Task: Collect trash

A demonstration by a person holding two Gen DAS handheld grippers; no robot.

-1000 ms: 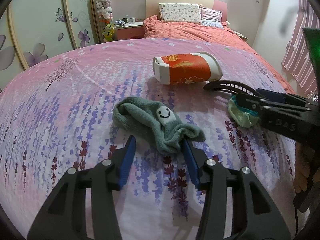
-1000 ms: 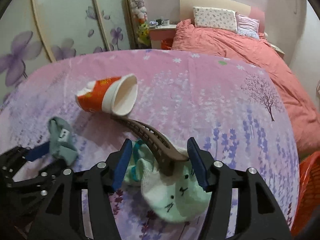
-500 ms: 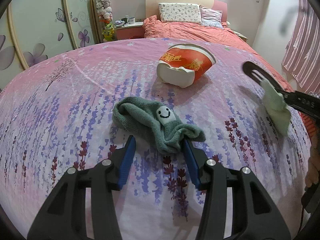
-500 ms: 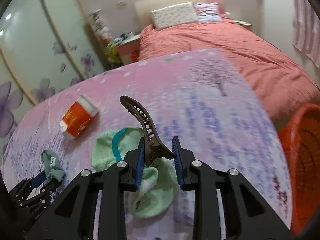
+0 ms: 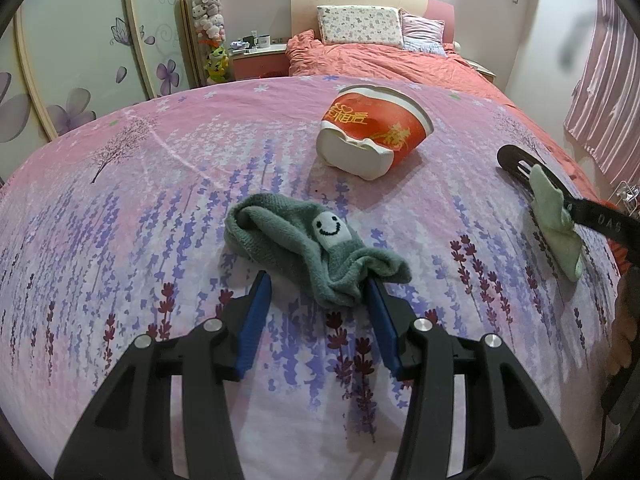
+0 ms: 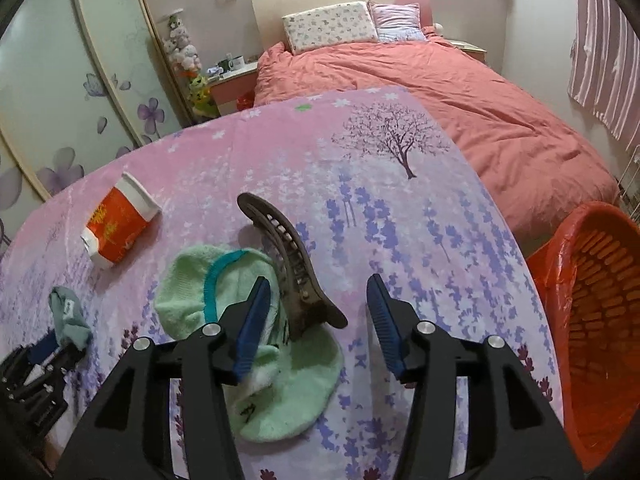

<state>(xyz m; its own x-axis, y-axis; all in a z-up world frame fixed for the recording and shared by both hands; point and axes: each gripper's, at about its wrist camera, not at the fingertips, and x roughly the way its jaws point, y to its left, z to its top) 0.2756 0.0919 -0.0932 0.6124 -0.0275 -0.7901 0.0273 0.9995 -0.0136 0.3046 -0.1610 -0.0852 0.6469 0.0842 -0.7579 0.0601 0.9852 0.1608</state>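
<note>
My desk is covered in a pink cloth printed with purple lavender stems and a bare tree, and it fills most of both views. My left claw hangs low over it with its blue-padded fingers spread apart, gripping nothing; the near end of a grey-green sock with a smiley face lies between the fingertips, bunched up on the cloth. Beyond the sock, well apart from it, a crushed red-and-white paper cup lies on its side, mouth turned away from me and dented base toward me.

My right claw is also wide open and holds nothing. Just inside its left finger a brown hair clip rests on a pale mint sock with a teal cuff, the clip arching up and away from me. The sock spreads flat under and in front of that finger. In the left wrist view the clip and the mint sock look raised near my right claw's arm, though I cannot tell whether they touch the cloth there.

An orange basket lined with red plastic stands off the desk's right edge. Behind the desk is a bed with a coral duvet and two pillows, a small nightstand carrying mugs, a column of plush toys, and wardrobe doors painted with purple flowers. Striped pink curtains hang on the right.
</note>
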